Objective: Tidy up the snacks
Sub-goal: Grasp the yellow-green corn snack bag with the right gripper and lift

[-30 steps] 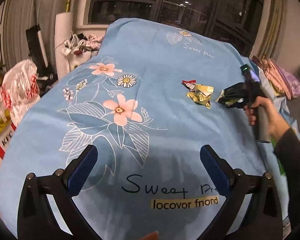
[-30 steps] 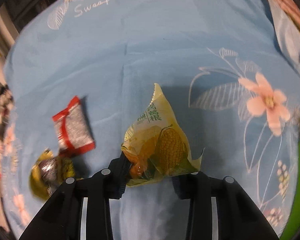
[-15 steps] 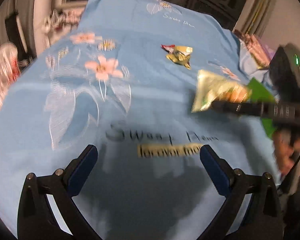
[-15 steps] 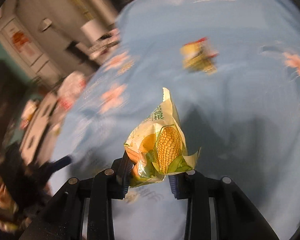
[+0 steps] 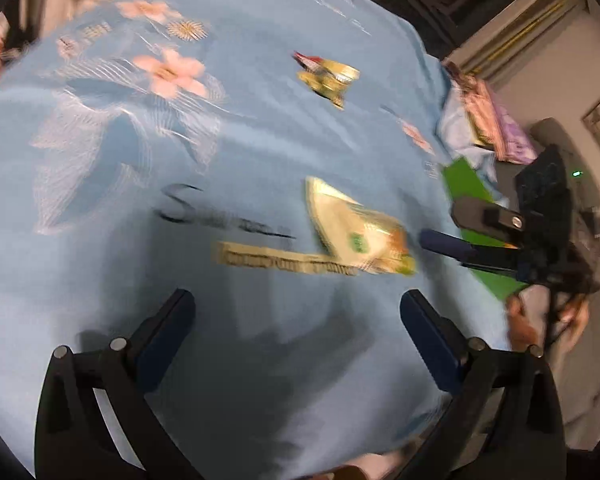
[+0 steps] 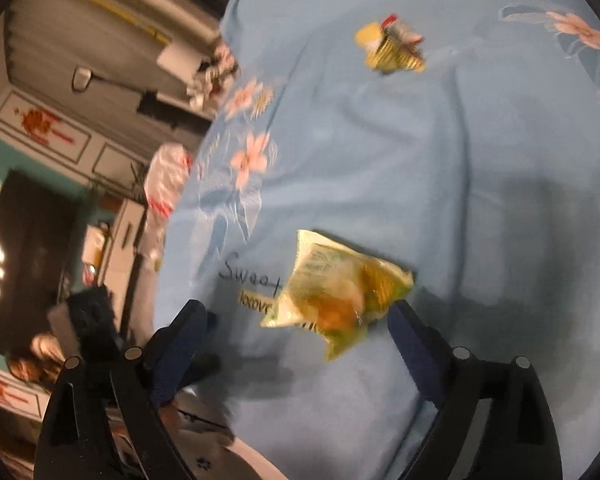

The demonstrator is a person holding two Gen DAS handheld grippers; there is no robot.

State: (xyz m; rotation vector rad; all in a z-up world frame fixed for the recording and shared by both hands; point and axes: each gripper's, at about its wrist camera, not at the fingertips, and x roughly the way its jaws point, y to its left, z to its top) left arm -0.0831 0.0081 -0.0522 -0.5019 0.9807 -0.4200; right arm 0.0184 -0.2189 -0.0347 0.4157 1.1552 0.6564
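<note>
A yellow-green corn snack packet (image 6: 336, 290) lies on the blue flowered cloth (image 6: 440, 140), over the printed label. My right gripper (image 6: 300, 336) is opening: its jaws stand wide apart on either side of the packet, with neither pad touching it. In the left wrist view the same packet (image 5: 356, 232) lies just left of the right gripper (image 5: 456, 228). A small pile of snacks (image 5: 328, 78), red and yellow, sits farther back on the cloth; in the right wrist view the pile (image 6: 392, 50) is near the top. My left gripper (image 5: 296, 320) is open over bare cloth, nothing between its fingers.
A stack of pink and purple folded cloths (image 5: 496, 128) and a green sheet (image 5: 468, 184) lie at the cloth's right edge. A hand (image 5: 540, 320) holds the right gripper. A plastic bag (image 6: 166, 184) and room clutter stand beyond the left edge.
The right gripper carried the corn packet from beside the far pile to the near printed label and let it go, its jaws now wide. The left gripper tilted downward.
</note>
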